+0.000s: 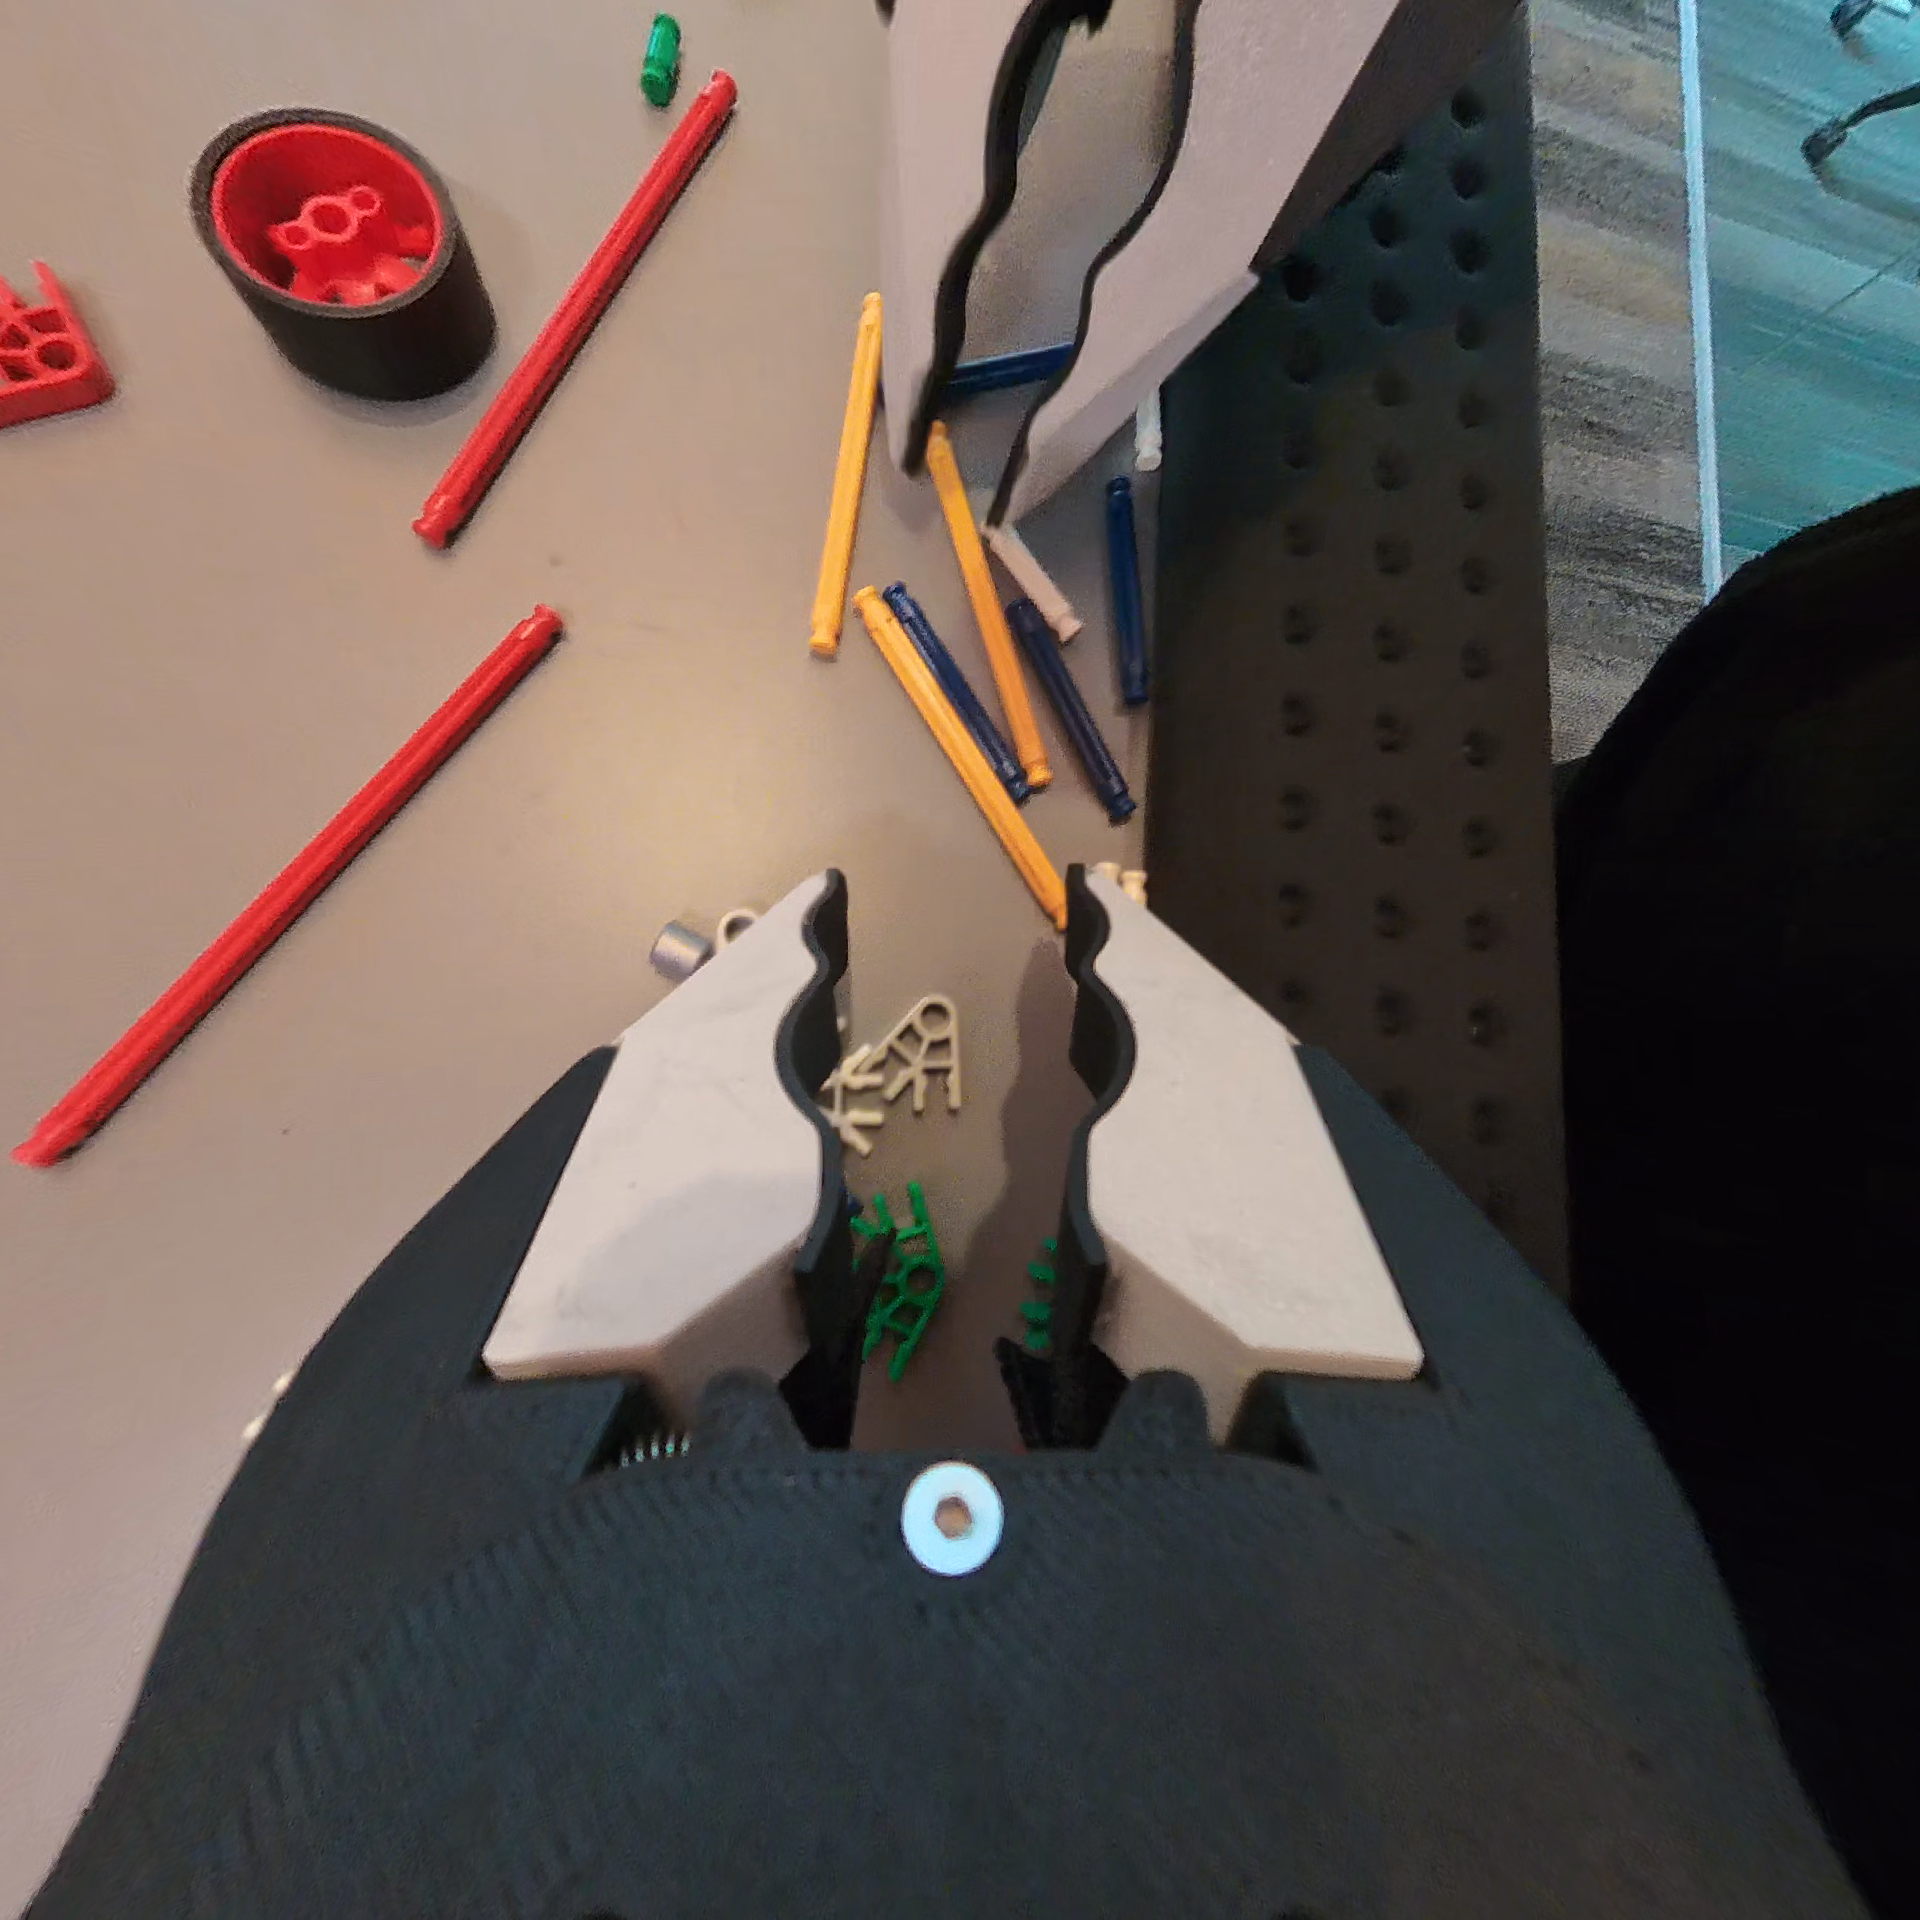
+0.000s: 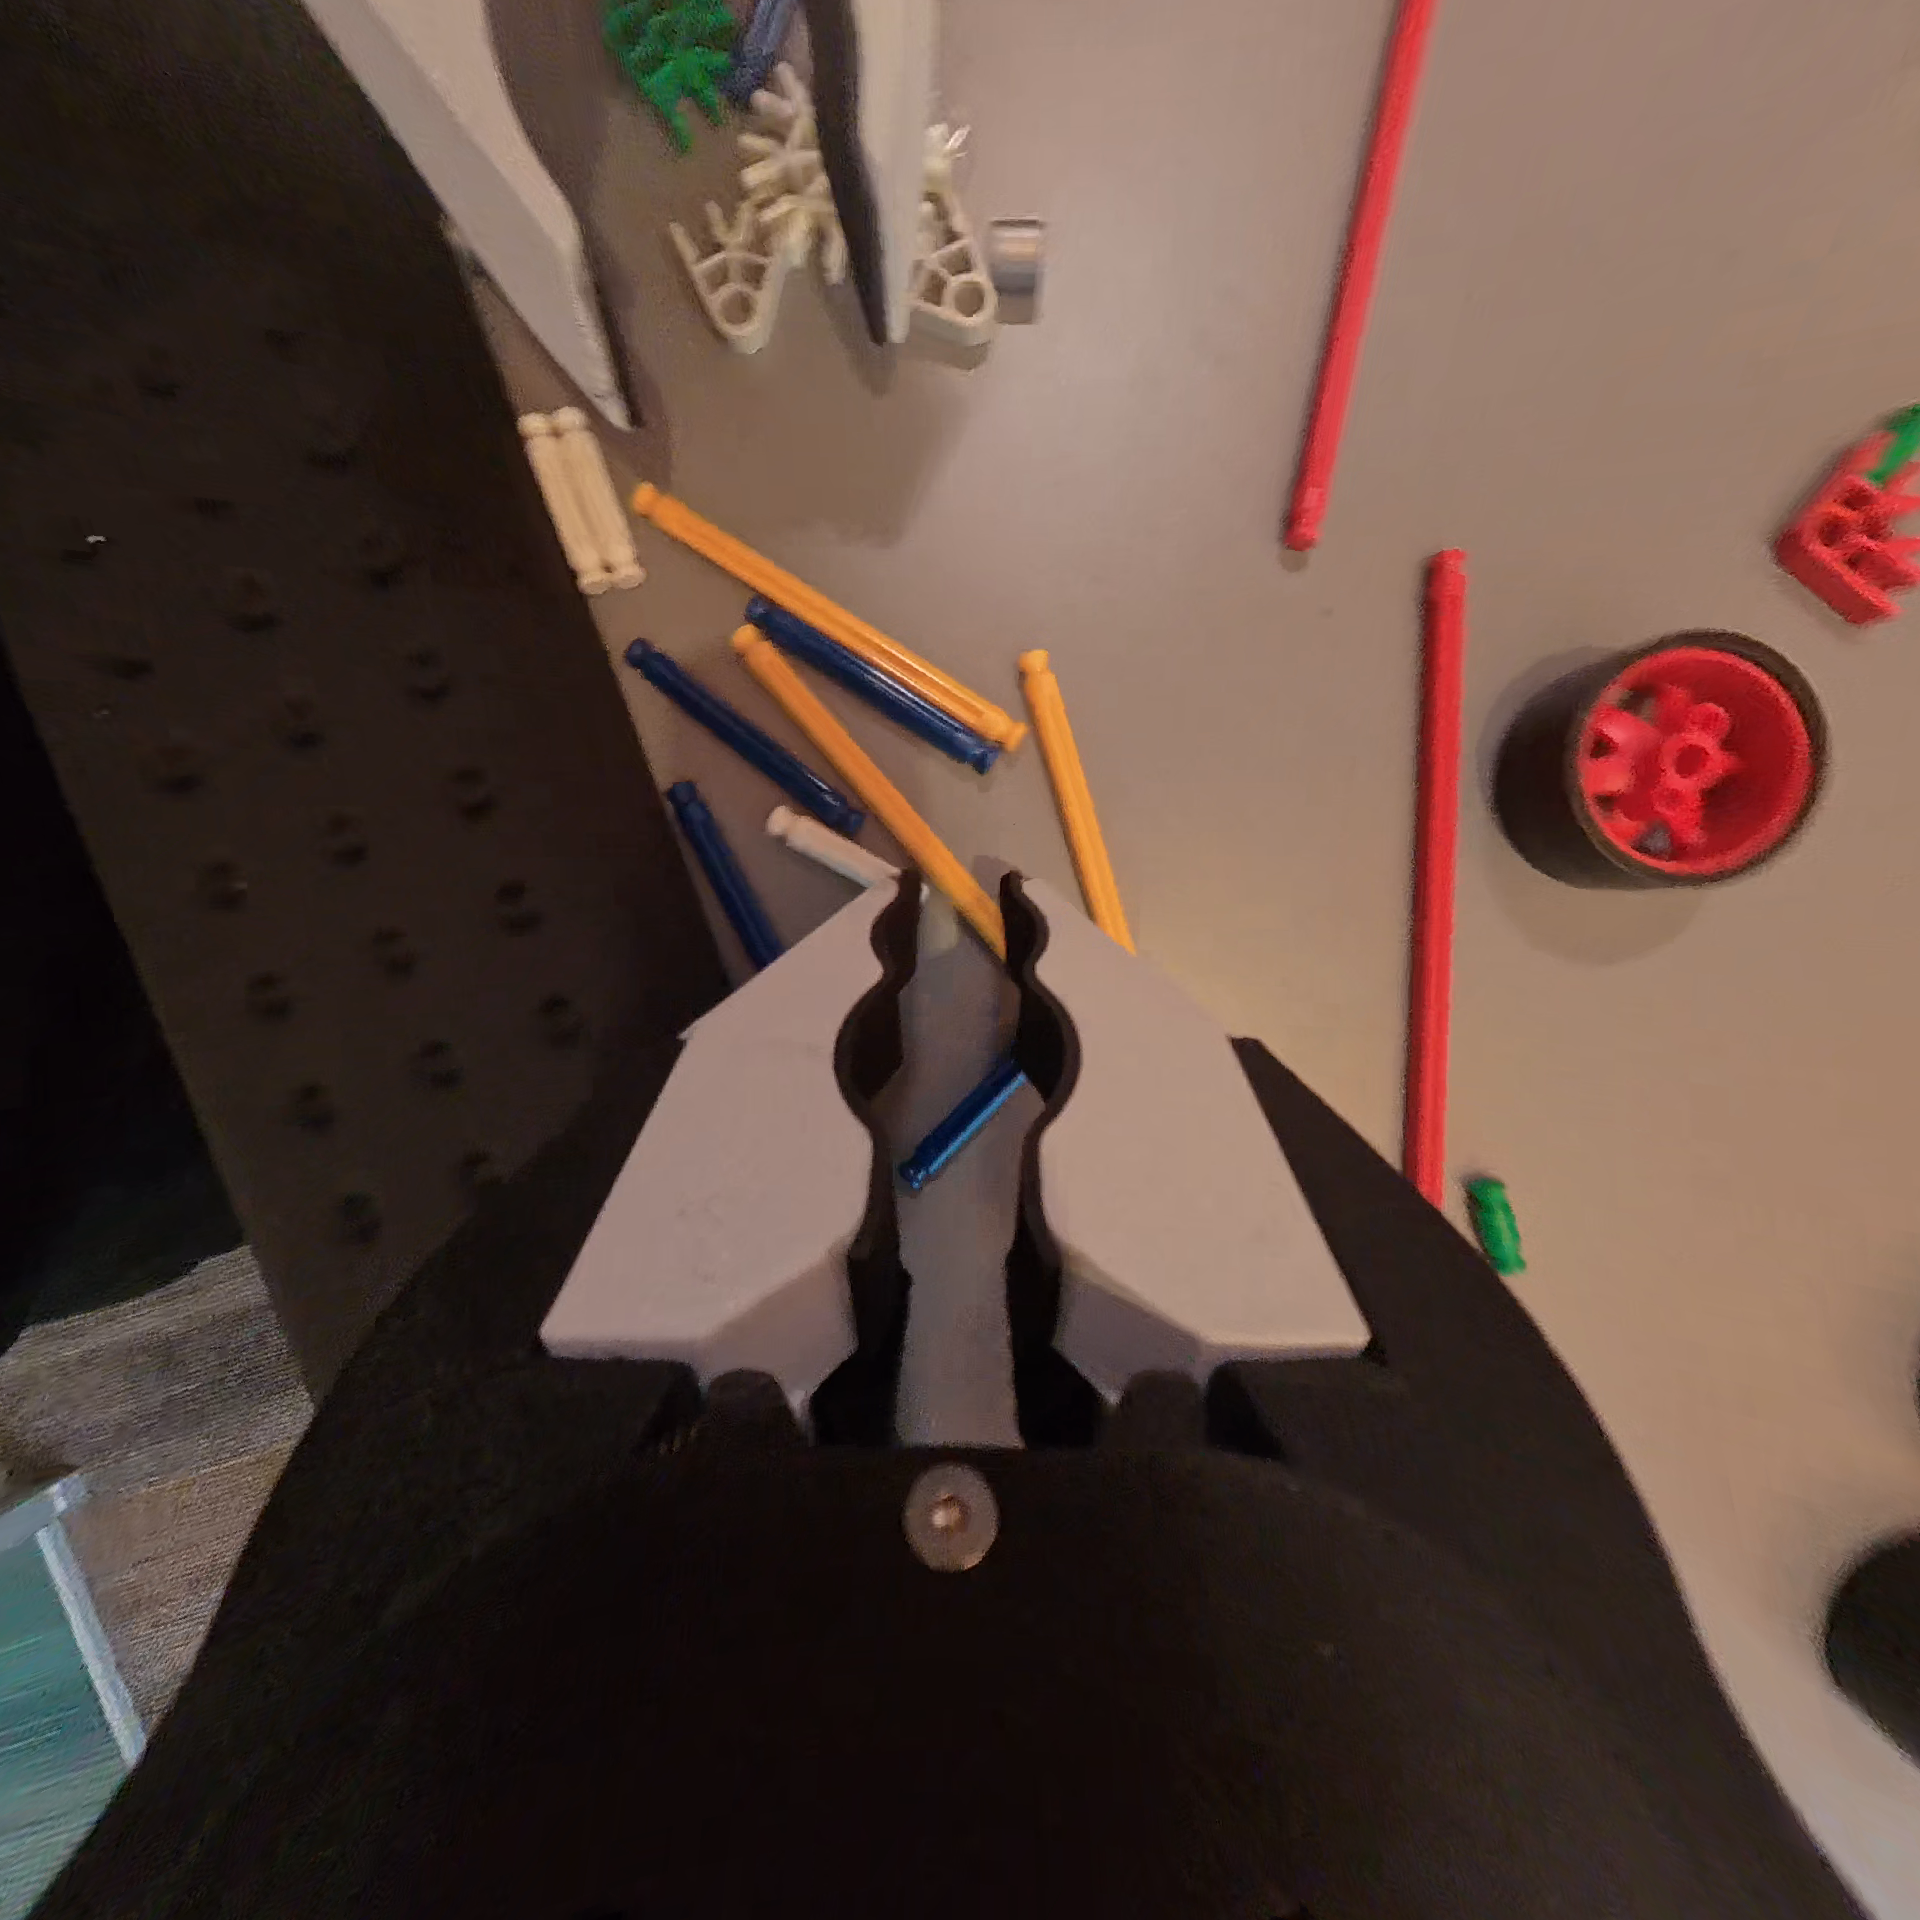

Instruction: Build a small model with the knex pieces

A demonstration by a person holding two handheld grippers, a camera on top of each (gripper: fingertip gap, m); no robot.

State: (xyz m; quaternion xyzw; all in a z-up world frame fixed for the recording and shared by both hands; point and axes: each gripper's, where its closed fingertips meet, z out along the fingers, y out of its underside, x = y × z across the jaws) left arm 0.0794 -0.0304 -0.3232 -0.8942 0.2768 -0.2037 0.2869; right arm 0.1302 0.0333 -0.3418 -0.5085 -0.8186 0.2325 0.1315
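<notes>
We are finding no readable writing anywhere in either view. No letters, numbers, brand marks or signs are showing on anything we are seeing.

Smooth grey-brown counter [image 1: 644,810], edged along one side by a black foam strip [image 1: 1351,727] pocked with dimples. Lying flat on it: two long red rods [image 1: 582,301], well apart and roughly parallel; a black wheel with red hub [image 1: 343,249] beside them; a red connector [image 1: 42,353] at the far edge; a small green piece [image 1: 660,57]. Near the foam strip, a loose heap of orange rods [image 1: 847,478] and blue rods [image 1: 1070,707], some crossing, with a short white rod [image 2: 831,847] among them. Closer in, beige connectors [image 1: 920,1049], green connectors [image 1: 904,1283] and a small grey sleeve [image 1: 681,945].
</notes>
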